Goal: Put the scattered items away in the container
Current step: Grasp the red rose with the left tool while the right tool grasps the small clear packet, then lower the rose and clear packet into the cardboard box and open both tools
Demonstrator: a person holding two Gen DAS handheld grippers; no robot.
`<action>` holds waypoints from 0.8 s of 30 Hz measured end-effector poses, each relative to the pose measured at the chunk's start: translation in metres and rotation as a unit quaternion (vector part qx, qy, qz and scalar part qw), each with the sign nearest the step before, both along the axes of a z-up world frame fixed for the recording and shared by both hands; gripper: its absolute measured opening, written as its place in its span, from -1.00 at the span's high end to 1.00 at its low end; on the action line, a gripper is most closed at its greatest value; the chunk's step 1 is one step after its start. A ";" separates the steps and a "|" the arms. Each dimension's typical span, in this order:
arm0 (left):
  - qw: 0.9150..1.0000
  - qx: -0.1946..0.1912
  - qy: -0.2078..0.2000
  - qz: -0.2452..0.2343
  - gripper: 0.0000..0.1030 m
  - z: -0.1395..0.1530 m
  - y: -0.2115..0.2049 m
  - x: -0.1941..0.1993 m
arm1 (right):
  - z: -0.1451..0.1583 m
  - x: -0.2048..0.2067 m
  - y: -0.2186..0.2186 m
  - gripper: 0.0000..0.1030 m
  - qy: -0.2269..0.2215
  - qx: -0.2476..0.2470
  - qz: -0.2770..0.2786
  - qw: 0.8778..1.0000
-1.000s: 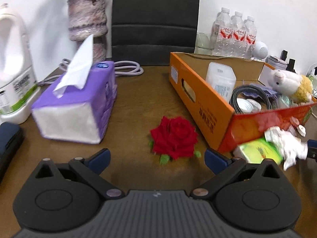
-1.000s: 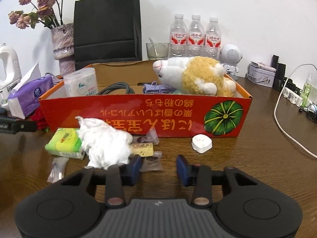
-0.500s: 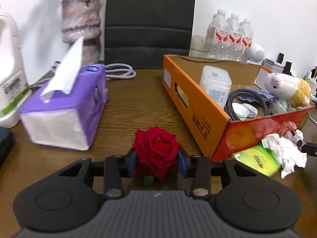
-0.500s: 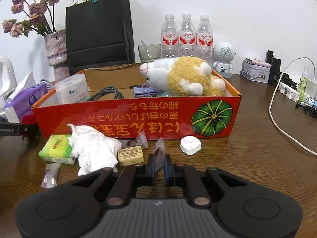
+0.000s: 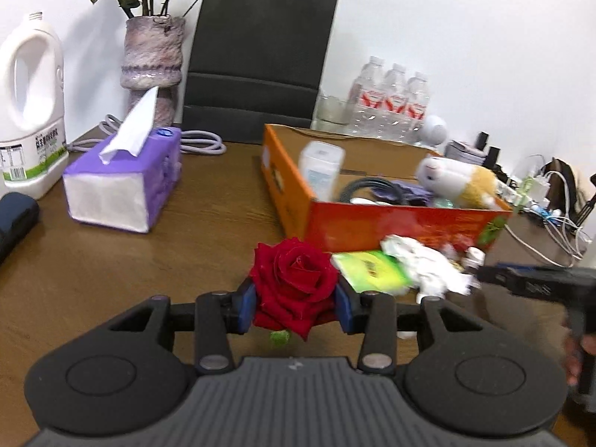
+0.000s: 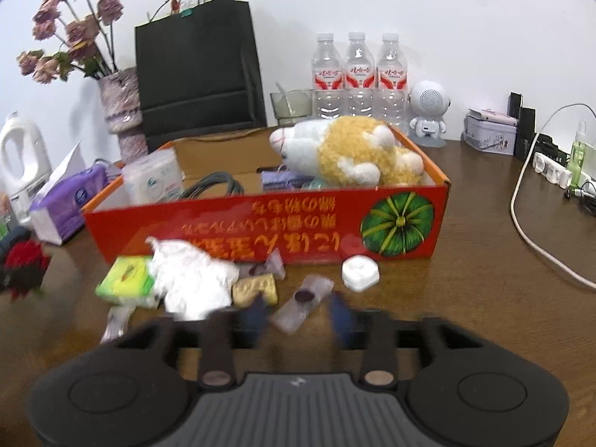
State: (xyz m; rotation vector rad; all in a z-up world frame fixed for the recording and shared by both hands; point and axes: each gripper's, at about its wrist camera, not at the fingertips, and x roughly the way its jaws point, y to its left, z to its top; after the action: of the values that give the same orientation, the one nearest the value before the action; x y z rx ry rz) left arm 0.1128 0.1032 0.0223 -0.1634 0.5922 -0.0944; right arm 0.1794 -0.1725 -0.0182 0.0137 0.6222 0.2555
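The right gripper showed only as blur, its blue pads smeared; its jaws had just been opening, and a clear wrapped sweet lay loose between them, released. Whether the wrapper touched either pad could not be made out. The left gripper was clenched on a red rose, off the brown wooden table, near the orange box's corner. A black paper bag stood against the white wall. Inside the box lay a plush toy, a white tub and a dark coiled cable. In front lay crumpled tissue, a green packet and a white cap.
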 end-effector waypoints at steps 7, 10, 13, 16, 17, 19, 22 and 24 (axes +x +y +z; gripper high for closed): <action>1.000 -0.016 0.011 0.017 0.15 -0.006 -0.012 -0.014 | -0.007 0.015 0.011 0.43 0.019 -0.026 0.013 0.999; 0.999 -0.021 0.014 0.021 0.15 -0.007 -0.014 -0.020 | -0.010 0.016 0.002 0.57 0.032 -0.003 0.015 0.999; 0.999 -0.023 0.012 0.025 0.13 -0.006 -0.018 -0.023 | -0.009 0.019 -0.004 0.53 0.036 0.008 0.008 0.999; 0.999 -0.024 0.016 0.031 0.12 -0.007 -0.022 -0.022 | -0.010 0.024 0.001 0.50 0.036 -0.004 0.016 0.999; 0.999 -0.025 0.018 0.035 0.12 -0.008 -0.023 -0.021 | -0.010 0.025 0.005 0.50 0.033 -0.018 0.020 0.999; 0.999 -0.028 0.019 0.041 0.13 -0.009 -0.026 -0.020 | -0.012 0.023 0.014 0.53 0.021 -0.048 0.032 0.998; 0.998 -0.030 0.021 0.043 0.12 -0.010 -0.031 -0.019 | -0.012 0.016 0.012 0.73 0.018 -0.048 0.053 0.997; 0.999 -0.029 0.021 0.040 0.12 -0.010 -0.035 -0.020 | -0.012 0.008 0.004 0.75 0.015 -0.044 0.058 0.997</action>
State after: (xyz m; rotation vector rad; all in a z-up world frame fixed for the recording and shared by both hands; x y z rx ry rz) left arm 0.0927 0.0684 0.0127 -0.2450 0.6248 -0.0295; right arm 0.1875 -0.1689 -0.0302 -0.1041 0.6639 0.3408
